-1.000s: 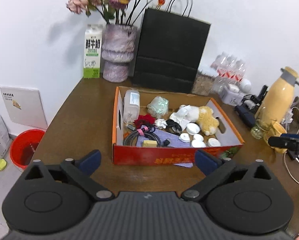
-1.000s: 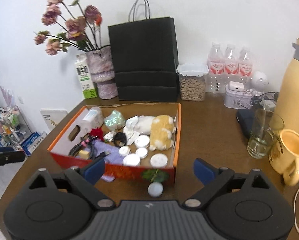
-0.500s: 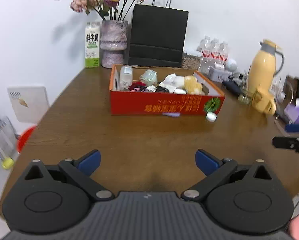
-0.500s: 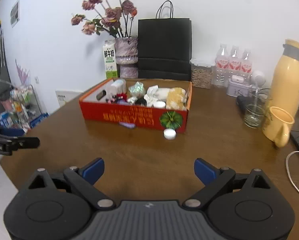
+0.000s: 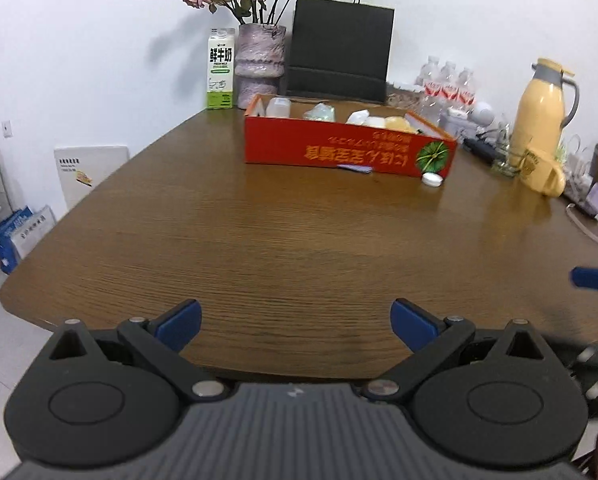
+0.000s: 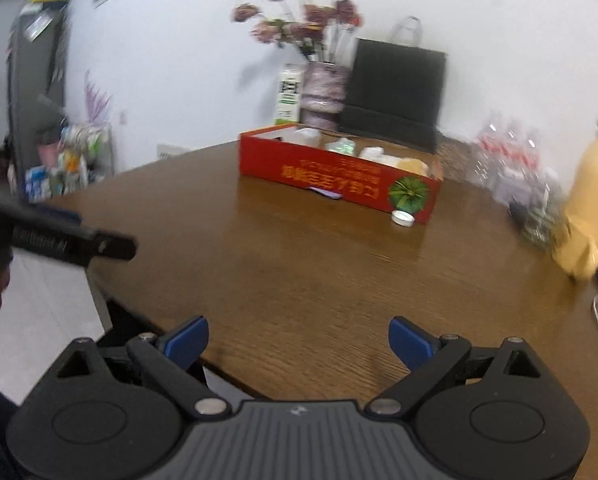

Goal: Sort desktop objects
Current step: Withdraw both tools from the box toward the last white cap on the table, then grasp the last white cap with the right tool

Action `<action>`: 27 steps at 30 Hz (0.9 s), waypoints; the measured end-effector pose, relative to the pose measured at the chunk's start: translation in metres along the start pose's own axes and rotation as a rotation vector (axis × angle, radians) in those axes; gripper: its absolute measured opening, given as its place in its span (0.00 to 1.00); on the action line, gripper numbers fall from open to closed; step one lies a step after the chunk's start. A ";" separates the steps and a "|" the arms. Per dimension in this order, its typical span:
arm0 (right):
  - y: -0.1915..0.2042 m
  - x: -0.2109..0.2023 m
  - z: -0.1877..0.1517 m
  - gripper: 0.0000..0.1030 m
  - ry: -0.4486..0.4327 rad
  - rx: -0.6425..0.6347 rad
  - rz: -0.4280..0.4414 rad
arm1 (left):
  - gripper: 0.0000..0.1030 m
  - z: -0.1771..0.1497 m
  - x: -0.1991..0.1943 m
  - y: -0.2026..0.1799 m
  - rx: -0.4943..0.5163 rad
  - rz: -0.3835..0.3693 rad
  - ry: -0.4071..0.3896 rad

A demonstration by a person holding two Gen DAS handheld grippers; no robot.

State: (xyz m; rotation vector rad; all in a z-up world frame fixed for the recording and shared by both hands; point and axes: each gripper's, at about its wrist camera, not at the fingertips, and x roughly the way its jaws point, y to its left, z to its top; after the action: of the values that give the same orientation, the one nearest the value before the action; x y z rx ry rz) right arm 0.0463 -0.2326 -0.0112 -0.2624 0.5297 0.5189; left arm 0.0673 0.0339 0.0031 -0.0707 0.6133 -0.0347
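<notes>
A red cardboard box (image 5: 349,152) full of small items stands at the far middle of the brown table (image 5: 283,240); it also shows in the right wrist view (image 6: 335,178). A white round cap (image 5: 432,179) lies on the table by the box's front right corner, and shows in the right wrist view (image 6: 403,218). A purple scrap (image 5: 354,168) pokes out under the box. My left gripper (image 5: 295,322) is open and empty over the near table edge. My right gripper (image 6: 298,340) is open and empty, also far back from the box.
Behind the box stand a milk carton (image 5: 220,74), a vase of dried flowers (image 5: 261,66) and a black paper bag (image 5: 341,62). At the right are water bottles (image 5: 447,84), a yellow thermos (image 5: 541,110), a yellow mug (image 5: 543,176) and cables (image 5: 591,224).
Both grippers have pulled back and down from above the box to the near table edge. The box now looks far away. Both stayed open and empty.
</notes>
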 end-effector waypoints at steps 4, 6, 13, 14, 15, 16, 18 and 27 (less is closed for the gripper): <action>-0.003 0.011 -0.006 0.94 0.021 0.084 0.036 | 1.00 -0.005 0.003 -0.010 0.014 -0.045 0.019; -0.009 0.017 -0.007 0.94 0.029 0.137 0.026 | 1.00 -0.009 0.006 -0.015 0.033 -0.062 0.017; -0.044 0.039 -0.001 0.94 -0.012 0.288 -0.024 | 1.00 -0.003 0.020 -0.022 0.033 -0.073 -0.017; -0.048 0.044 0.002 0.94 -0.019 0.293 -0.036 | 1.00 0.000 0.023 -0.022 0.034 -0.068 -0.020; -0.053 0.050 0.005 0.94 -0.025 0.293 -0.041 | 1.00 0.004 0.028 -0.023 0.036 -0.063 -0.025; -0.057 0.056 0.008 0.94 -0.027 0.292 -0.040 | 1.00 0.010 0.034 -0.024 0.042 -0.060 -0.035; -0.070 0.073 0.019 0.94 -0.020 0.293 -0.025 | 1.00 0.021 0.045 -0.027 0.064 -0.050 -0.053; -0.140 0.182 0.078 0.79 0.042 0.386 -0.101 | 0.96 0.086 0.137 -0.046 0.126 -0.062 -0.035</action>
State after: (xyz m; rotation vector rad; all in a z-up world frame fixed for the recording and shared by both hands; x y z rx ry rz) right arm 0.2870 -0.2485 -0.0298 0.0681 0.6424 0.3054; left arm 0.2280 -0.0144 -0.0015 0.0318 0.5725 -0.1321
